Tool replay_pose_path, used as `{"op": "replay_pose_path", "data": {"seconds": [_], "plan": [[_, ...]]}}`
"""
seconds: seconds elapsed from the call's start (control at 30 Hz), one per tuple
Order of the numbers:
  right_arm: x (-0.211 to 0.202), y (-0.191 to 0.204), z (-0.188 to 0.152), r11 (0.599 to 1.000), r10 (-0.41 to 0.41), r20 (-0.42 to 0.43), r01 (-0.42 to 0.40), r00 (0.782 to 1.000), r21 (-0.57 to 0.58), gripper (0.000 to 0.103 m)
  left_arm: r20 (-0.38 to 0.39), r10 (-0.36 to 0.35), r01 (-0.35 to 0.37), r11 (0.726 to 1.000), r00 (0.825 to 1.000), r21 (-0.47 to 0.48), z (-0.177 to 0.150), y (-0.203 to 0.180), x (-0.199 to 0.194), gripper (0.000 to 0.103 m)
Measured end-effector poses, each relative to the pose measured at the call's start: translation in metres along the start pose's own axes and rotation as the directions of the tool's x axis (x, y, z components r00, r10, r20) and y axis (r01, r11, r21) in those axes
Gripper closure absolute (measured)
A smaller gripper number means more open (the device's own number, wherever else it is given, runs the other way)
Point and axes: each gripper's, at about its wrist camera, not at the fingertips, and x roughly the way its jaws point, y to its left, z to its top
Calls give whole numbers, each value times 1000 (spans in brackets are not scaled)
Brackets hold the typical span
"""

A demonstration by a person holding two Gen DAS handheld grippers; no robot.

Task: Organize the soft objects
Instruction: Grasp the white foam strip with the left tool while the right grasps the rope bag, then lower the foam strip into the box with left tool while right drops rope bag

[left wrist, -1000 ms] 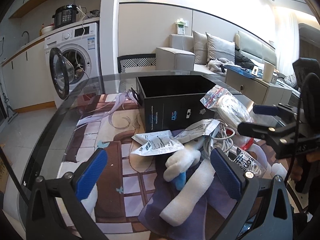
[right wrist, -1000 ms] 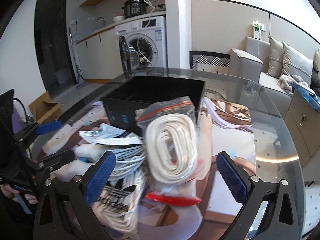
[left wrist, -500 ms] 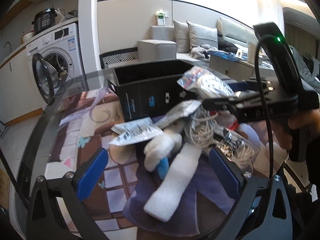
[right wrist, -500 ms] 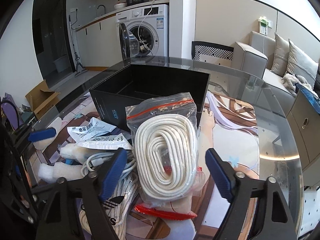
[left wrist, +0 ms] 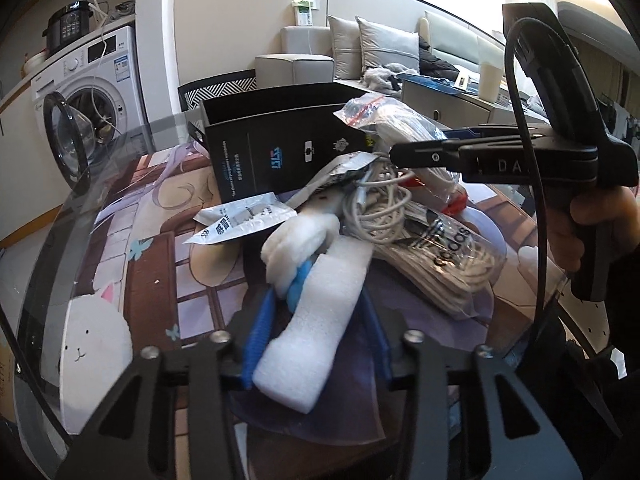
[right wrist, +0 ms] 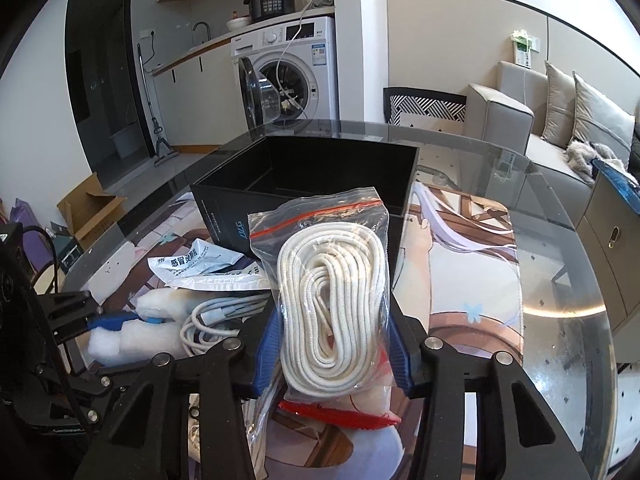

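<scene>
Grippers closed since 0.5 s ago

Left gripper [left wrist: 316,316]: spread wide before, now pinching foam strip [left wrist: 316,320] on the table mat [left wrist: 152,280]. Right gripper [right wrist: 332,344]: wide before, now clamped on bagged rope [right wrist: 332,304], lifted just before black box [right wrist: 344,168]. Beside them on the mat: white cable [left wrist: 376,208], adidas bag [left wrist: 444,264], 2 paper packets [left wrist: 240,220], unmoved.

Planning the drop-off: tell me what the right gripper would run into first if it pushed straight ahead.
The right gripper, shut on the bagged rope, points at the black box. Going straight, the bag would likely meet the box's near wall first, though depth is uncertain.
</scene>
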Motion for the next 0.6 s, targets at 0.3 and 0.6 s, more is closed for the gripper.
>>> {"op": "replay_pose_path", "data": {"seconds": [0.3, 0.6], "plan": [[-17, -4, -6, 1000, -2, 40, 0, 999, 31, 56, -12, -36, 36, 999, 999, -21, -1, -2, -10, 74], [-30, -4, -12, 999, -5, 72, 2, 997, 44, 56, 22, -67, 68, 997, 998, -23, -6, -6, -26, 83]]}}
